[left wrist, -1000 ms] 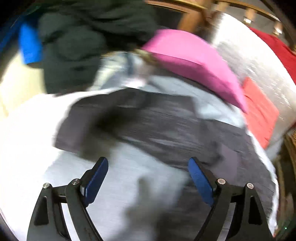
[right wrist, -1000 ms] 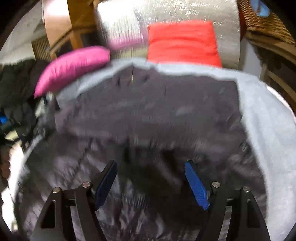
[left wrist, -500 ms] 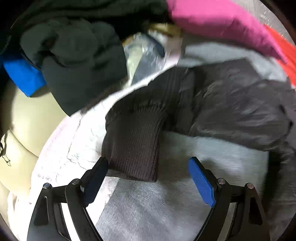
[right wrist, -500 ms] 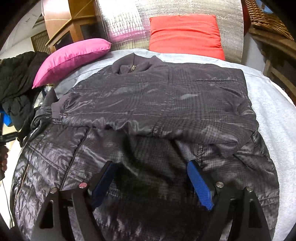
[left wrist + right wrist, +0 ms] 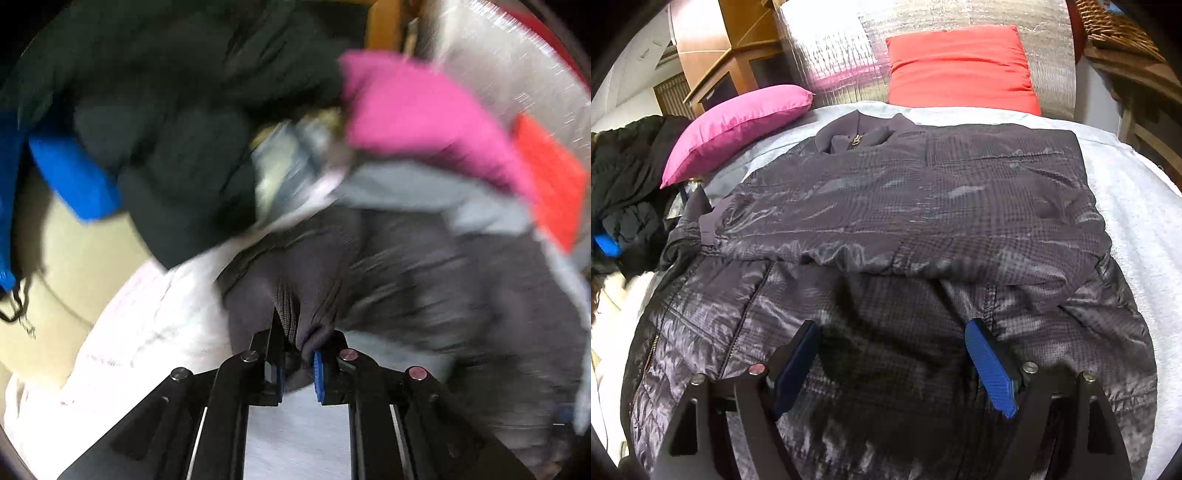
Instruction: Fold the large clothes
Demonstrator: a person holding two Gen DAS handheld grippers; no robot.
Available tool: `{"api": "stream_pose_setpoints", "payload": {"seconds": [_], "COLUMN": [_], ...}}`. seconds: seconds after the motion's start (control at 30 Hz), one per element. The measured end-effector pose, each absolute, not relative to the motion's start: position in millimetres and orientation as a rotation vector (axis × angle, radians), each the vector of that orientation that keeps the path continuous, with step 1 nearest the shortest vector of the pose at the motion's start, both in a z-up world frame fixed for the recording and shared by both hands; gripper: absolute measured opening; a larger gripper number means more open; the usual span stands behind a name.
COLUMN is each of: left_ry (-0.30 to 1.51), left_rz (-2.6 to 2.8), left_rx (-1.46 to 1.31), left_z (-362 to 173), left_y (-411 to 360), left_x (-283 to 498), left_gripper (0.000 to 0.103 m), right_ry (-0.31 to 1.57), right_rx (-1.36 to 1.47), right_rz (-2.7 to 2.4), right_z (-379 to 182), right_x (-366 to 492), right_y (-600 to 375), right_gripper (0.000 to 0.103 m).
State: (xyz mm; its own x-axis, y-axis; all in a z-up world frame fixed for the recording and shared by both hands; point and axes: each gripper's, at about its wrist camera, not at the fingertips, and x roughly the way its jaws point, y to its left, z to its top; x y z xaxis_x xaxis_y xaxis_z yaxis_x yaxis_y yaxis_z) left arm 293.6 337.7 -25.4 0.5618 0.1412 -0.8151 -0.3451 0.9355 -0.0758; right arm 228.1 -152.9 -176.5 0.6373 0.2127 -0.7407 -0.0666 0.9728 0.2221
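Left gripper [image 5: 298, 363] low over the bed, pinched tight on the ribbed cuff [image 5: 286, 314] of the dark jacket [image 5: 905, 206]. Right gripper [image 5: 892, 365] held just above the hem end, blue pads [image 5: 990, 373] spread wide, gripping nothing. Jacket laid flat on the grey cover [image 5: 1126, 206], one sleeve folded across the chest, collar toward the pink pillow [image 5: 735, 125] and red cushion [image 5: 960, 66]. Left view badly blurred.
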Motion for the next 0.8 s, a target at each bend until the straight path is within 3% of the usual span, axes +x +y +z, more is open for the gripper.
{"api": "stream_pose_setpoints", "payload": {"seconds": [0.13, 0.37, 0.5, 0.63, 0.67, 0.73, 0.77, 0.8], "left_ry": [0.848, 0.814, 0.847, 0.934, 0.952, 1.001, 1.014, 1.024], "left_rz": [0.106, -0.218, -0.378, -0.518, -0.547, -0.604, -0.612, -0.613], "left_rx": [-0.27, -0.246, -0.255, -0.248, -0.252, -0.273, -0.277, -0.279], "left_z": [47, 114, 123, 98, 90, 69, 64, 55], "left_y": [287, 153, 69, -13, -29, -54, -61, -65], "left_x": [289, 296, 303, 304, 306, 301, 300, 298], "left_gripper": [0.012, 0.013, 0.013, 0.017, 0.023, 0.048, 0.07, 0.076], "right_ry": [0.86, 0.843, 0.831, 0.82, 0.819, 0.816, 0.815, 0.814], "right_rx": [0.201, 0.27, 0.318, 0.361, 0.368, 0.38, 0.385, 0.391], "right_rz": [0.171, 0.205, 0.227, 0.246, 0.249, 0.255, 0.257, 0.26], "right_z": [-176, -177, -177, -177, -177, -176, -176, -176], "right_x": [227, 227, 225, 224, 223, 222, 222, 221], "right_y": [-157, -169, -176, -183, -183, -185, -186, -186], "right_gripper": [0.084, 0.084, 0.084, 0.084, 0.084, 0.084, 0.084, 0.084]}}
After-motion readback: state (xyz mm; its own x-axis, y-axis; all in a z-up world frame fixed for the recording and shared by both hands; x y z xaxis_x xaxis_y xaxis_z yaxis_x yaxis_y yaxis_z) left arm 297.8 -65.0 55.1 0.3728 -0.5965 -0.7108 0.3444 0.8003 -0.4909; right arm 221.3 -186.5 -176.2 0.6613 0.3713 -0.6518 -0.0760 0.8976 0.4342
